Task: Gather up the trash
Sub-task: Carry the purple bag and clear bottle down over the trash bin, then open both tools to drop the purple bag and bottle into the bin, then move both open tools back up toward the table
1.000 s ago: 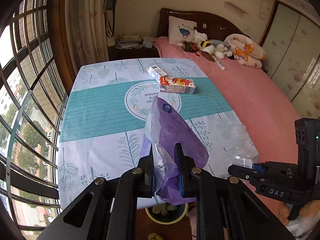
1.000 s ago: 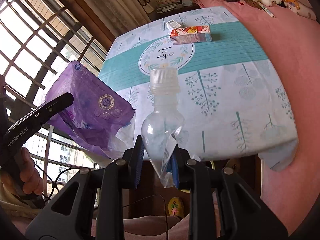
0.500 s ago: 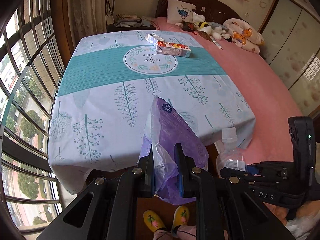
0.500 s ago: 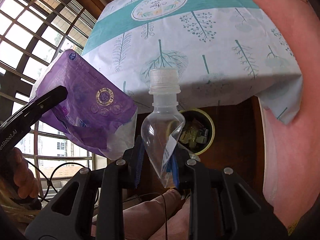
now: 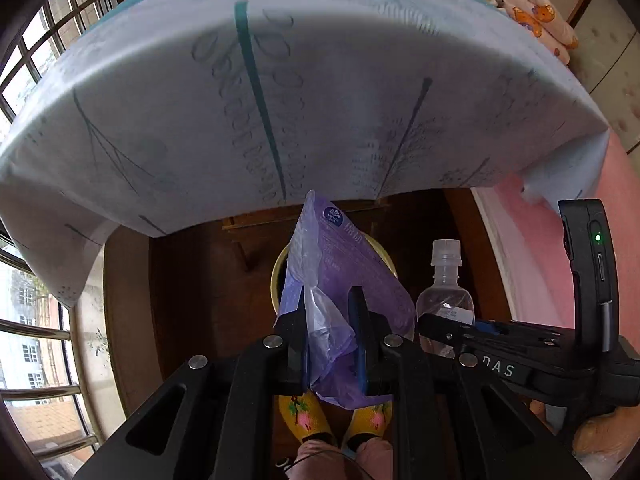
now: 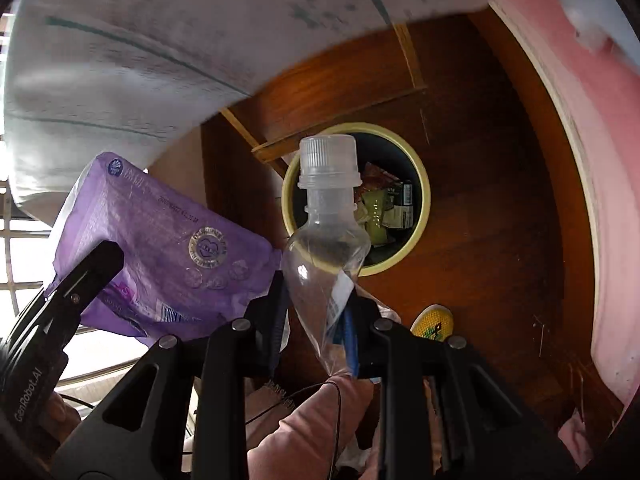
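My left gripper (image 5: 328, 312) is shut on a crumpled purple plastic wrapper (image 5: 340, 272), which hangs over the yellow-rimmed trash bin (image 5: 276, 276) on the floor. The right gripper (image 6: 316, 300) is shut on a squashed clear plastic bottle (image 6: 326, 216) with a white cap pointing at the same trash bin (image 6: 422, 196), which holds several pieces of packaging. In the right wrist view the purple wrapper (image 6: 160, 240) and the left gripper's fingers (image 6: 92, 268) sit to the left. The clear bottle (image 5: 444, 288) shows at the right in the left wrist view.
The overhanging edge of the tablecloth (image 5: 280, 80) fills the upper part of both views. A dark wooden floor (image 6: 480, 220) surrounds the bin, with the pink bed cover (image 6: 600, 160) at the right. A person's yellow slippers (image 5: 308, 412) and pink trouser legs (image 6: 304, 428) are below the grippers.
Both grippers have dropped below the table edge and tipped down toward the floor. The trash bin now sits straight ahead of them. Wrapper and bottle stay held.
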Tool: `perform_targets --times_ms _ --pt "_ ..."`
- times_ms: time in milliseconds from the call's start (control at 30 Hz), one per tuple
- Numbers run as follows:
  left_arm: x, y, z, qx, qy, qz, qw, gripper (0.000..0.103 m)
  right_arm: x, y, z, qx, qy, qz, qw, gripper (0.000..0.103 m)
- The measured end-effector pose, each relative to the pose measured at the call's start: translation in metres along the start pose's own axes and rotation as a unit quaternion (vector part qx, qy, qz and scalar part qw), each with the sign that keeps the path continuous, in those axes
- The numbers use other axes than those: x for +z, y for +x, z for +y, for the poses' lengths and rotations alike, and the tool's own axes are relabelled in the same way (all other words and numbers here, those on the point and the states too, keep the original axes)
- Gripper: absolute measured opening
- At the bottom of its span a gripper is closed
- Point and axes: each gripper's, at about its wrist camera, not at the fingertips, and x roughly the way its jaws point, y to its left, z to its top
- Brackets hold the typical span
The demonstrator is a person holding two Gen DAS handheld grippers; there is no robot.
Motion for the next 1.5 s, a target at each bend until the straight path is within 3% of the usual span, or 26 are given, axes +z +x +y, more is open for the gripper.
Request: perform_targets --times_ms 300,400,567,600,633,700,900,1033,1500 --pt "-0.013 0.121 -0.003 0.018 0.002 -0.001 0.9998 0.018 0.014 0.093 -0.043 0.004 0.043 -0.012 0.999 0.022" --pt "-0.014 0.145 -0.002 0.022 0.006 -0.004 0.9997 0.029 0.018 0.114 -0.044 0.011 0.041 -0.006 0.999 0.022" --pt "-0.018 0.165 0.01 0.011 -0.009 -0.008 0.9999 0.064 0.03 0.133 -0.053 0.02 0.041 0.002 0.999 0.023" --pt "-0.017 0.167 0.011 0.015 -0.01 -0.009 0.9998 0.067 0.031 0.139 -0.055 0.018 0.04 0.004 0.999 0.027" --pt "-0.016 0.169 0.012 0.021 -0.01 -0.009 0.9997 0.07 0.033 0.144 -0.056 0.015 0.039 0.005 0.999 0.04" --pt "-0.015 0.172 0.014 0.029 -0.009 -0.009 0.9995 0.071 0.031 0.147 -0.051 0.01 0.035 0.003 0.999 0.049" --pt "-0.013 0.156 0.033 0.047 -0.012 -0.01 0.9988 0.075 0.036 0.142 -0.031 -0.006 0.014 -0.002 1.0 0.055" --pt "-0.008 0.138 0.039 0.051 -0.019 -0.003 0.9985 0.076 0.035 0.118 -0.022 -0.012 0.011 -0.023 1.0 0.055" --pt "0.017 0.018 0.029 0.054 -0.026 -0.002 0.9982 0.076 0.02 -0.037 0.016 -0.017 0.003 -0.074 0.997 0.055"
